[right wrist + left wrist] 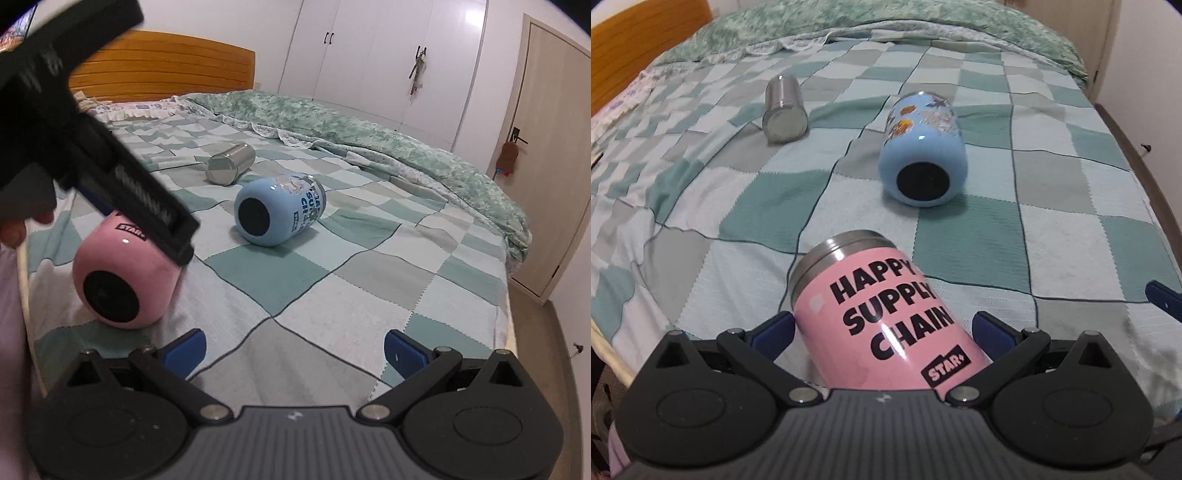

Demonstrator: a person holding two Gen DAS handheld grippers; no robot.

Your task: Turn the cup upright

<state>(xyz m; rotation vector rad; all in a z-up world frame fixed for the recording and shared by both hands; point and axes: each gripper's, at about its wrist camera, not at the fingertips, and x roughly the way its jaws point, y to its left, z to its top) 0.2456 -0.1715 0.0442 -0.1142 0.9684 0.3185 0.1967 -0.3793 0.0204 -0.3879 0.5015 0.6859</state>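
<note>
A pink cup point(882, 314) printed "HAPPY SUPPLY CHAIN" lies on its side on the checked bedspread, steel rim pointing away. My left gripper point(882, 332) is open with its blue pads on either side of the cup, a small gap on each side. In the right wrist view the pink cup point(122, 273) shows its dark base, with the left gripper's body point(110, 166) over it. My right gripper point(293, 349) is open and empty above the bedspread. A blue cup point(923, 151) point(279, 208) and a steel cup point(783, 109) point(231, 163) also lie on their sides.
The bed point(369, 280) has a green checked cover and a rumpled green quilt point(369, 133) at the far side. A wooden headboard point(166, 66) is at the back left. White wardrobes point(369, 48) and a door point(554, 166) stand beyond the bed's right edge.
</note>
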